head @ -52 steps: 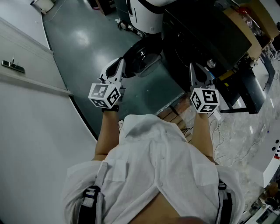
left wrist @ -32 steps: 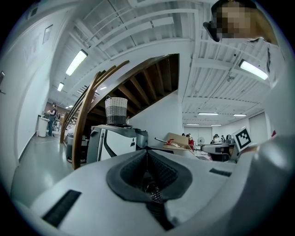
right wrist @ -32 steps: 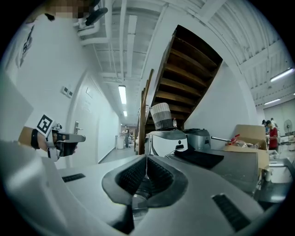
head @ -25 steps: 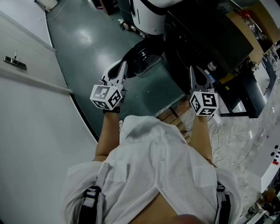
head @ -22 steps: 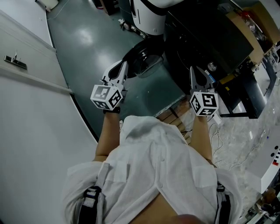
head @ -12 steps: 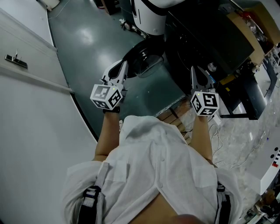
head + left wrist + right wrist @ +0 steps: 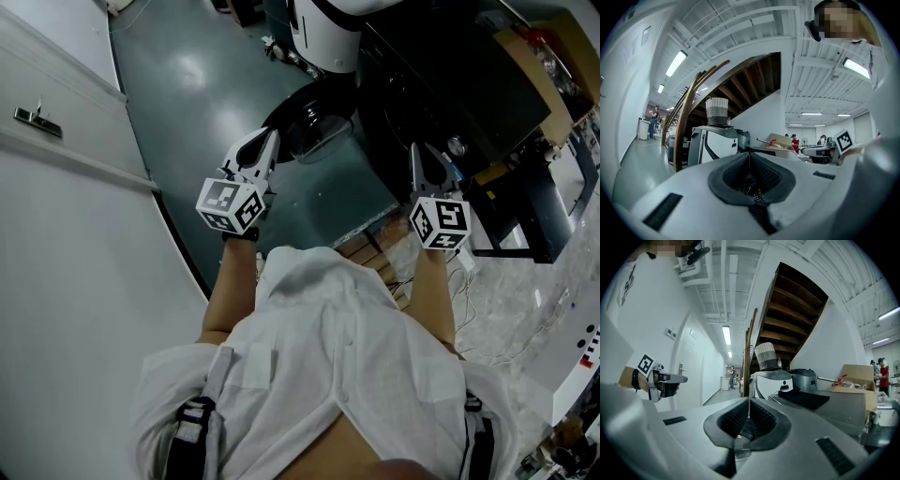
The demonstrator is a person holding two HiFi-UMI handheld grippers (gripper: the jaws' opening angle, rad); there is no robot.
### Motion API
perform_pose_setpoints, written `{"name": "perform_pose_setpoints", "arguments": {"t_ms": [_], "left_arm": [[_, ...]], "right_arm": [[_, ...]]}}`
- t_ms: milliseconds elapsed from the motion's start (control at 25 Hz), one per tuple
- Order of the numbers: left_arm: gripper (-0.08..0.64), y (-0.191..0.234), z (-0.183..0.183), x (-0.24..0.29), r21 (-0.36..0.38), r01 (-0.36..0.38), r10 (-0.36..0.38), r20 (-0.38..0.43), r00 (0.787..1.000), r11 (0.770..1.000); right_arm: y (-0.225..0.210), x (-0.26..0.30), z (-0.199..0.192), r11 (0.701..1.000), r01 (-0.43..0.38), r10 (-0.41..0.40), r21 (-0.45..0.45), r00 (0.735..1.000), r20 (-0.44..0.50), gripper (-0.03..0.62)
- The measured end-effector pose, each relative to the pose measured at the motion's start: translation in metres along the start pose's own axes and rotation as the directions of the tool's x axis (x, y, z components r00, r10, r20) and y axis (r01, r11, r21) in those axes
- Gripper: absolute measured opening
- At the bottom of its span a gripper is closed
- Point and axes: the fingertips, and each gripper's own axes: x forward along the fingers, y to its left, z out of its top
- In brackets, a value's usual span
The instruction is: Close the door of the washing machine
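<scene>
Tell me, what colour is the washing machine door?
Black around the rim, with a clear glass middle; the door shows best in the head view.

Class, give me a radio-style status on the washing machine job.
Left tool and right tool shut, empty. Washing machine door open. Nothing visibly blocking it.

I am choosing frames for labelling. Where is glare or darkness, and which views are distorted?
Head view: a glare patch on the green floor; the black washing machine is dark, little detail. Left gripper view and right gripper view: strong fisheye bending, black corners, bright ceiling lamps.
</scene>
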Motion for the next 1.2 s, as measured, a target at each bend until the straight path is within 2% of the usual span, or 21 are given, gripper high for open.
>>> {"name": "perform_pose_setpoints", "arguments": {"t_ms": [320,1200], "left_arm": [[0.013,-0.01,-0.004,0.001,0.006,-0.015,0.015,-0.014,1.0,1.0],[0.014,-0.035,0.002,0.014,0.034,0.01,-0.009,-0.016,1.0,0.999]], "right_arm": [[-0.007,-0.004,-0.004,1.0,-0.012,0.012,0.005,1.0,-0.001,0.029],[-0.026,-0.018,0.002,1.0,-0.003,0.003,0.009,1.0,0.025,0.029]]}}
